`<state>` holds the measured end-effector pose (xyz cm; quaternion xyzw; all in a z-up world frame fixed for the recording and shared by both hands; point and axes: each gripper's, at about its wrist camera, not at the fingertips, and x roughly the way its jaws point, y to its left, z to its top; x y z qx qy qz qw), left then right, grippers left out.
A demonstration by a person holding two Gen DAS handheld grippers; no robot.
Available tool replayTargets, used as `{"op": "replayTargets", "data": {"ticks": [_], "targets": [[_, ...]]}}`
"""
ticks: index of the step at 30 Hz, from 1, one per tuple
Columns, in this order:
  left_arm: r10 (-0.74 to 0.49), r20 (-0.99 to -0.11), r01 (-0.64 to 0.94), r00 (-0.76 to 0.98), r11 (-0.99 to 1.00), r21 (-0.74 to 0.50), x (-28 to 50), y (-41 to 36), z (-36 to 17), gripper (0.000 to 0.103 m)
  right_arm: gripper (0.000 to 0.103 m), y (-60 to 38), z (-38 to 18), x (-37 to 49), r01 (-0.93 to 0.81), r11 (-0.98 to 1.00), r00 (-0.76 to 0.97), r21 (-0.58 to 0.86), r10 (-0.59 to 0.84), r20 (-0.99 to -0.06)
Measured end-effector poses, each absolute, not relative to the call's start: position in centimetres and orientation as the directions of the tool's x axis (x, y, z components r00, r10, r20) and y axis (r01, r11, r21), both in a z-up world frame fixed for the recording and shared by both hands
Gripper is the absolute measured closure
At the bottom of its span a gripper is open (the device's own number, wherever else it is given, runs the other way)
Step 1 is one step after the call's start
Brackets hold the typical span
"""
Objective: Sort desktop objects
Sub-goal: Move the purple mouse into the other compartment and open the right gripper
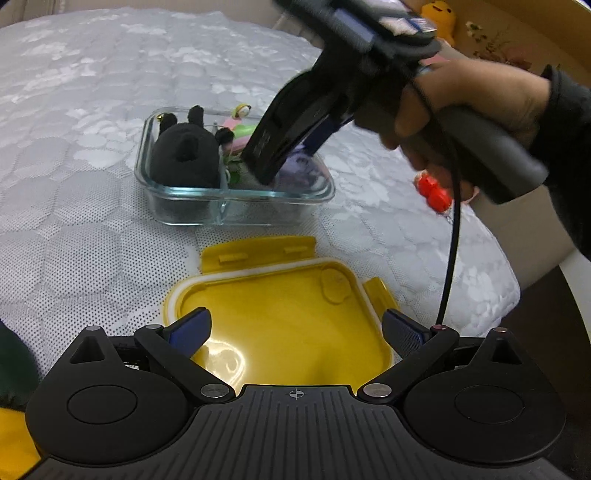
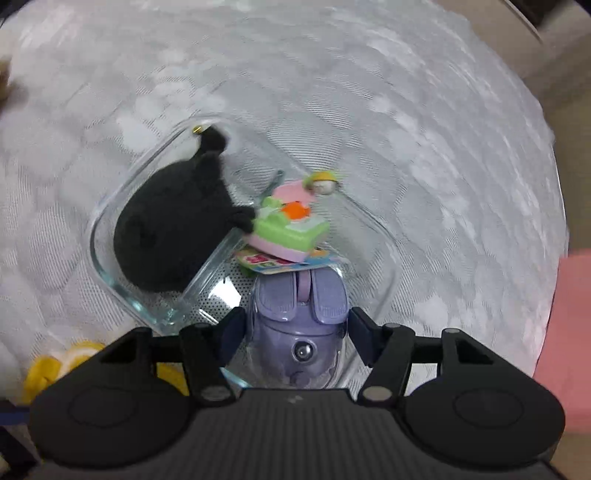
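A clear glass container (image 1: pixel 236 206) with a divider sits on the white patterned cloth. A black plush toy (image 1: pixel 184 155) fills its left compartment. A green and pink toy (image 2: pixel 288 229) and a purple computer mouse (image 2: pixel 299 317) lie in the right compartment. My right gripper (image 2: pixel 295 328) reaches into that compartment, its jaws standing on either side of the mouse; in the left wrist view it (image 1: pixel 266 173) dips into the container. My left gripper (image 1: pixel 295 328) is open and empty, over a yellow lid (image 1: pixel 280 325) lying upside down in front of the container.
A red toy (image 1: pixel 434 194) lies on the cloth to the right, partly behind the hand. A yellow plush (image 1: pixel 439 14) sits at the far back. A pink object (image 2: pixel 569 332) shows at the right edge of the right wrist view.
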<state>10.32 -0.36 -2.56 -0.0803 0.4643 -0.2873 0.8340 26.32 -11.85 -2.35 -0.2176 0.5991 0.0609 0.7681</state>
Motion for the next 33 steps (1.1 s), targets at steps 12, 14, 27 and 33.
{"op": "replayTargets", "data": {"ticks": [12, 14, 27, 33], "targets": [[-0.561, -0.726, 0.399, 0.398, 0.818, -0.414, 10.0, -0.3, -2.8, 0.002, 0.041, -18.8, 0.8, 25.4, -0.125, 0.988, 0.374, 0.086, 0.127, -0.919], [-0.56, -0.729, 0.398, 0.393, 0.819, -0.414, 9.9, -0.4, -3.0, 0.002, 0.041, -20.2, 0.4, 25.3, -0.063, 0.981, 0.399, 0.185, 0.195, -0.896], [-0.531, -0.758, 0.358, 0.377, 0.839, -0.41, 10.7, -1.0, -3.5, 0.002, 0.044, -19.5, 1.6, 25.7, -0.158, 0.975, 0.609, 0.154, 0.219, -0.762], [-0.499, -0.781, 0.37, 0.375, 0.853, -0.368, 10.3, -0.9, -4.0, 0.002, 0.056, -18.2, 0.1, 24.2, -0.248, 0.96, 0.452, 0.13, 0.233, -0.861]]}}
